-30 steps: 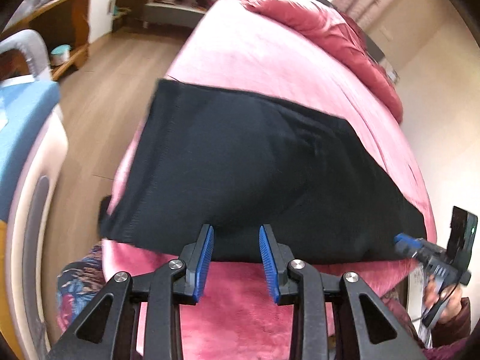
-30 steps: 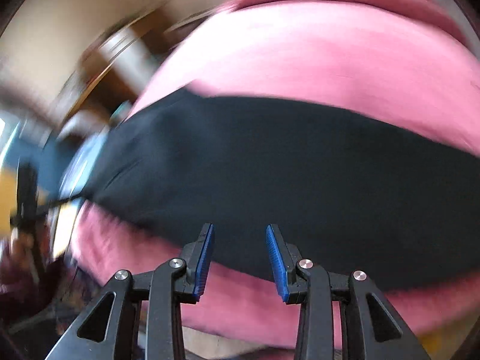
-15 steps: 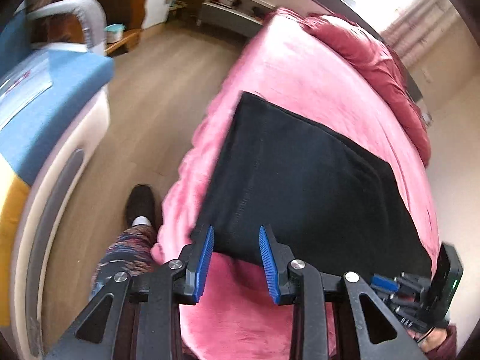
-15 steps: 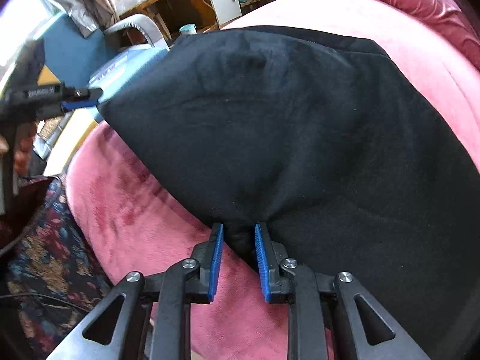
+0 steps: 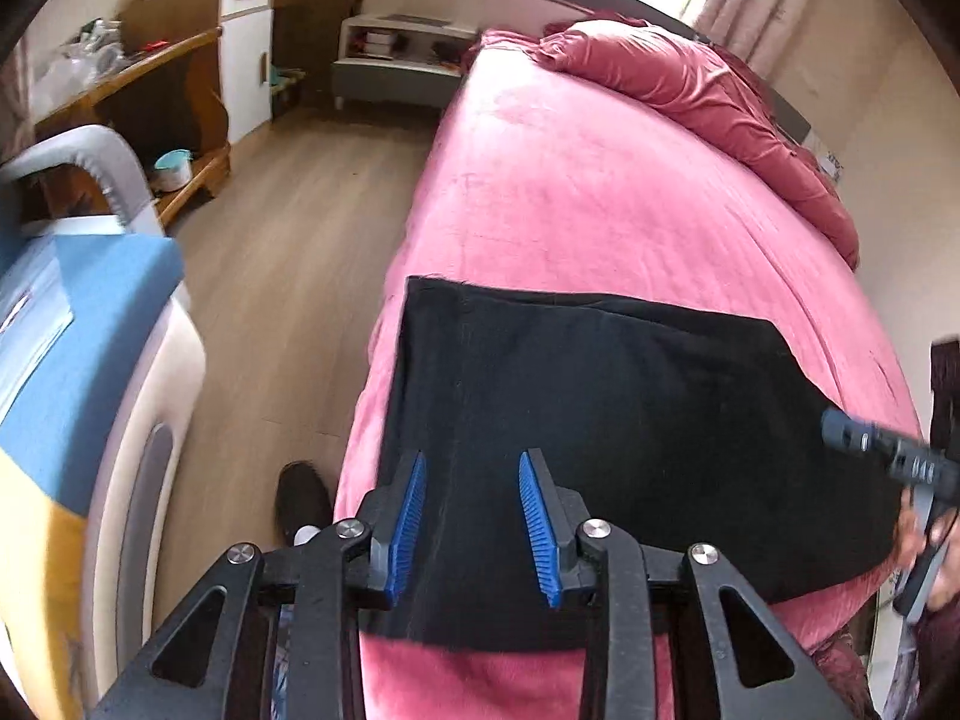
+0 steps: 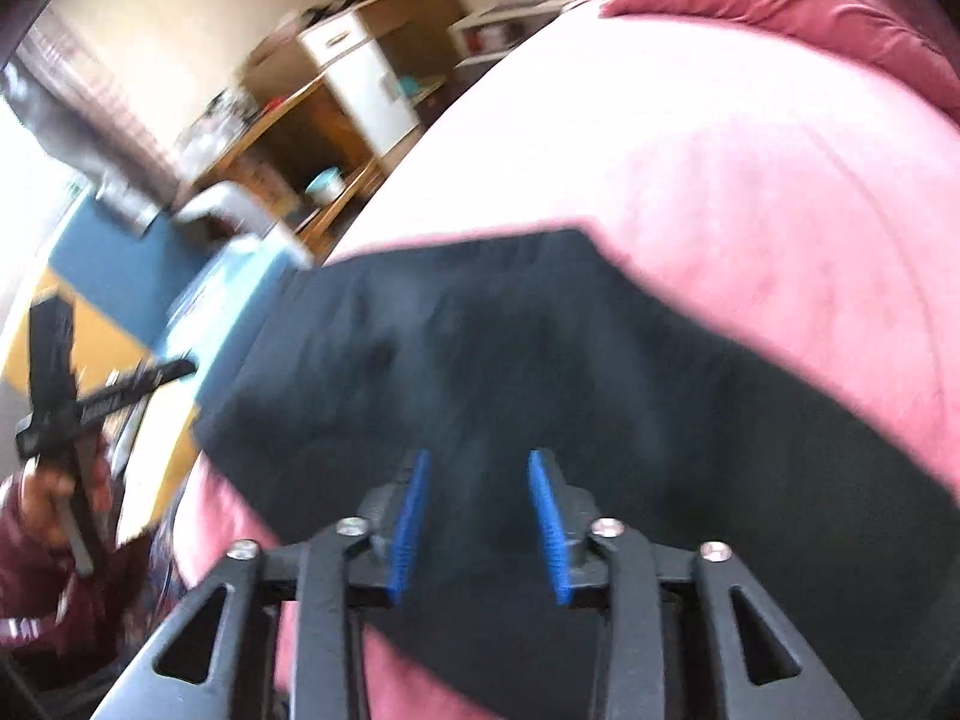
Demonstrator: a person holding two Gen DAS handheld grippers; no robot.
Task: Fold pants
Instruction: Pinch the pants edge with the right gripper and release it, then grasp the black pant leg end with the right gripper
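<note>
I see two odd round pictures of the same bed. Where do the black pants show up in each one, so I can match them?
Left wrist view: the black pants lie flat across the lower middle, on the near part of the pink bed.
Right wrist view: the black pants fill the lower middle, blurred, slanting toward the lower right.
Shared landmark: the white cabinet door, upper left in both.

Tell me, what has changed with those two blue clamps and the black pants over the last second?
The right gripper was pinching a bunch of the black pants half a second ago; it has let go, its jaws are opening and nothing is between them. The left gripper has shifted along the near edge but stayed open and empty. The pants remain folded flat on the pink bed.
</note>
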